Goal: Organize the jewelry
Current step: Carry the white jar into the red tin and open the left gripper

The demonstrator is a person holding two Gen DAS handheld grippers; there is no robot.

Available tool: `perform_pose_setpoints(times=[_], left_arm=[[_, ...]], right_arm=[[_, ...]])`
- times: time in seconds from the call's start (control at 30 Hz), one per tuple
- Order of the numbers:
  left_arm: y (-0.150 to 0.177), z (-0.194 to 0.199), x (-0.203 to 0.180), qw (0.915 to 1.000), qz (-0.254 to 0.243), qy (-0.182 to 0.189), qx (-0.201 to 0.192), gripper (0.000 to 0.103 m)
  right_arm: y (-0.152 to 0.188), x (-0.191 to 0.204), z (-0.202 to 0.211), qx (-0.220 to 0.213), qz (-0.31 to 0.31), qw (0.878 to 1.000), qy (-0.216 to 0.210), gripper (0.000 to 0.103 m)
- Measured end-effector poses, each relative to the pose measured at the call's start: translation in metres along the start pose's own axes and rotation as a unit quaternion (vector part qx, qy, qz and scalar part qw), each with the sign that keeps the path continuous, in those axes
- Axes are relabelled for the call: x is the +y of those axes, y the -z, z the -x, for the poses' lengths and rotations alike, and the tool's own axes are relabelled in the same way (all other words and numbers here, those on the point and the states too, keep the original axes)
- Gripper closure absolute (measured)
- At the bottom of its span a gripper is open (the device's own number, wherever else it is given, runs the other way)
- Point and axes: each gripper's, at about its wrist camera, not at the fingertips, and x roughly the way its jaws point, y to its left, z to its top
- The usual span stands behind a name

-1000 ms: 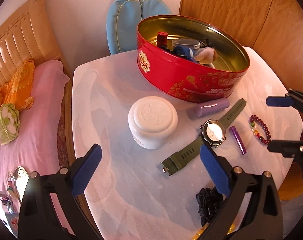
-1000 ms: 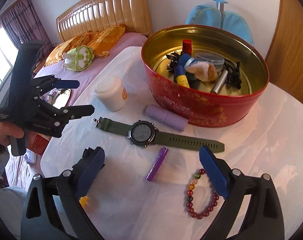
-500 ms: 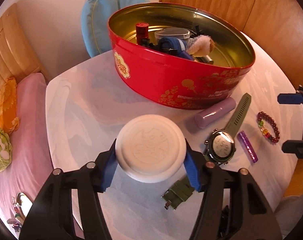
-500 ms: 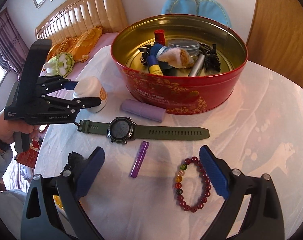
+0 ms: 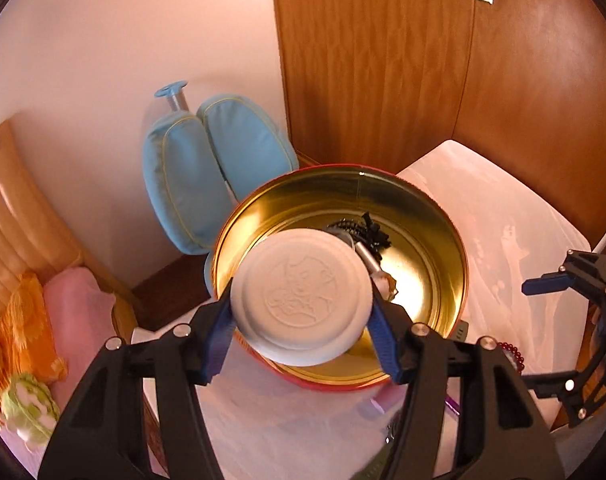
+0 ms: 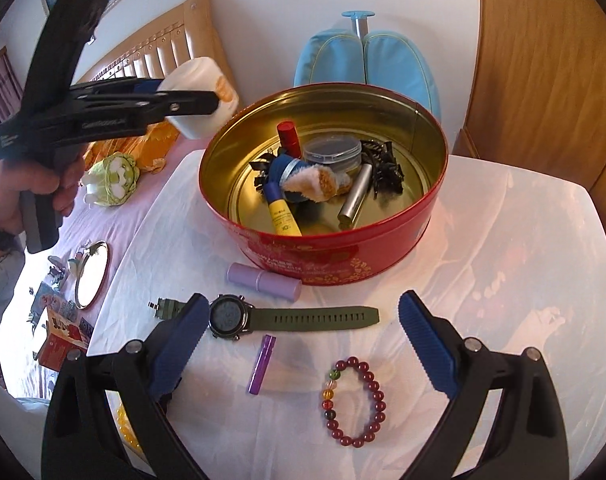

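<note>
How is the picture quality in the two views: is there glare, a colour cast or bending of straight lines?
Left wrist view: warm orange cast, bright glare on the gold inside of the red tin, wardrobe edges bowed. Right wrist view: more neutral colour, sharp, sunlight sheen on the white tablecloth, dark round fisheye corners.

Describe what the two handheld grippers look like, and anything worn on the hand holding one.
Both are matte black plastic frames. The right gripper has two angled arms with silver rivets and ribbed blue pads; the left gripper matches it. From the side the left one shows a pistol-style handle and small white lettering. The hand wears a dark wristband.
</note>
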Motion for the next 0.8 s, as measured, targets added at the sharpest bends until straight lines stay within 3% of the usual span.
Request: perform_pose_setpoints(times=[0.17,0.3,0.47,0.73,0.8], left_arm=[[-0.040,-0.067,0.003,0.9987,-0.017,0.033,0.034,0.043],[-0.060,-0.117,0.000,0.9965,-0.044,0.023,0.067,0.043],[-0.064,-0.166,0.003,0.9921,-0.035,0.019,0.119,0.043],[-0.063,-0.176,0.009,0.9915,-0.029,0.004,0.127,0.042],[-0.062,-0.174,0.008,0.9914,-0.041,-0.010,0.123,0.030]], right_arm=[[-0.031,-0.007,-0.003,-0.019,0.002,1.000,0.016,0.007],[-0.062,-0.014,-0.011,-0.034,0.011,0.999,0.034,0.007],[-0.089,-0.024,-0.027,-0.040,0.012,0.998,0.053,0.007],[-0.099,-0.030,-0.047,-0.030,0.007,0.999,0.041,0.007],[-0.097,-0.030,-0.049,-0.030,0.004,0.999,0.035,0.007]])
